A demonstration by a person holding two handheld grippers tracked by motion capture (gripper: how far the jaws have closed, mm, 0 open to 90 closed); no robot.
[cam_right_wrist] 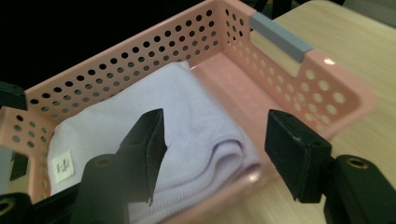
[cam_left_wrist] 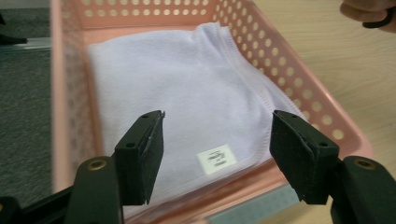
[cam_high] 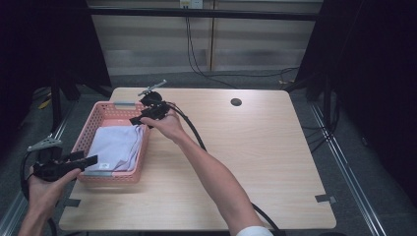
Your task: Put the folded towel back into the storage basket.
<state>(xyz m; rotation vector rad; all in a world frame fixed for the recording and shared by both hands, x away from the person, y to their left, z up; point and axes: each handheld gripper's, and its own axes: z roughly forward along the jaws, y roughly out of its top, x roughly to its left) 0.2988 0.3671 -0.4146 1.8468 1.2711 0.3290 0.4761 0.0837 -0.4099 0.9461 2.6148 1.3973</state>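
A pink perforated basket (cam_high: 110, 178) stands at the table's left edge with a folded lavender towel (cam_high: 118, 146) inside. My left gripper (cam_high: 91, 160) hovers just off the basket's near left corner, open. In the left gripper view its jaws (cam_left_wrist: 217, 123) stand wide apart above the towel (cam_left_wrist: 187, 93) and its white label (cam_left_wrist: 217, 158), touching nothing. My right gripper (cam_high: 135, 120) is over the basket's right rim, also open. In the right gripper view it (cam_right_wrist: 215, 126) hangs over the towel's folded edge (cam_right_wrist: 219, 154), with nothing gripped.
The basket has grey handle strips (cam_right_wrist: 280, 36) at its ends. The wooden table (cam_high: 255, 157) has a round cable hole (cam_high: 236, 102) at the back and a tape mark (cam_high: 325, 198) near the front right. Cables trail across the table and floor. Dark frame posts stand on both sides.
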